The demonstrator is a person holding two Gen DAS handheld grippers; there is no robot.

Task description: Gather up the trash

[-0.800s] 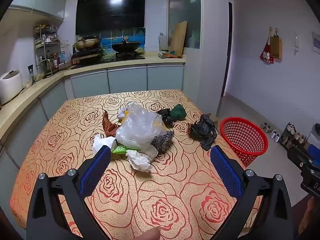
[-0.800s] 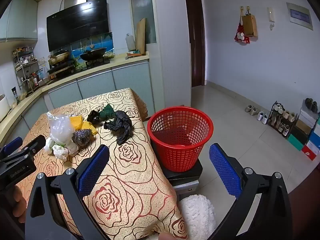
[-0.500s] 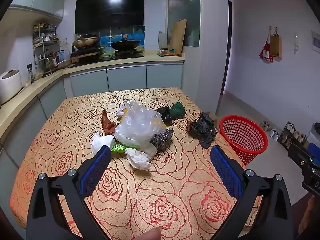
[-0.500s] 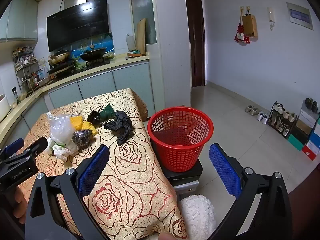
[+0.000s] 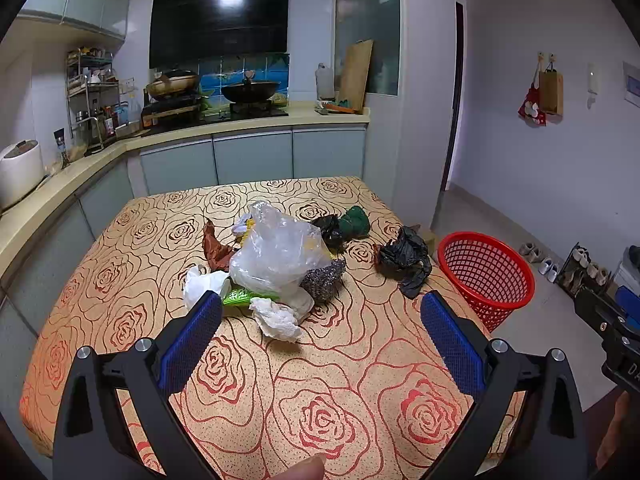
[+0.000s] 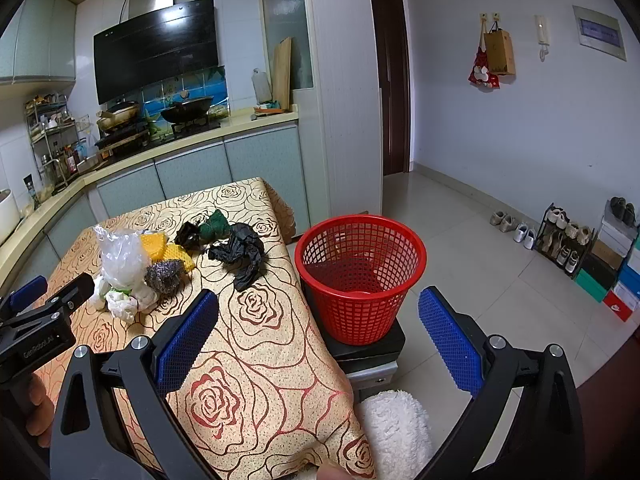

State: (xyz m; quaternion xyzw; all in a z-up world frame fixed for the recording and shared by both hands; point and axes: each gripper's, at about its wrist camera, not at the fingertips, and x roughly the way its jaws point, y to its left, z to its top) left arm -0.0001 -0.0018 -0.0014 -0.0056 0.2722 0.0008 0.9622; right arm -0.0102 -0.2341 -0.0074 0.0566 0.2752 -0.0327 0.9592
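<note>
A home kitchen is showing here. Ahead of the left claw [image 5: 320,322], a black range hood [image 5: 219,24] is hanging over a wok [image 5: 250,90] sitting on the stove, with pale cabinets [image 5: 252,158] running beneath and a rice cooker [image 5: 20,172] standing far left. Right of the right claw [image 6: 318,322], shoes are lining a shoe rack [image 6: 566,240] by the wall.

A kitchen is being shown: a black range hood [image 5: 219,24] above pale cabinets [image 5: 252,158], a rose-patterned tablecloth [image 5: 248,376], a tiled floor [image 6: 472,248], and a shoe rack [image 6: 568,240] against the white wall [image 6: 520,128].
</note>
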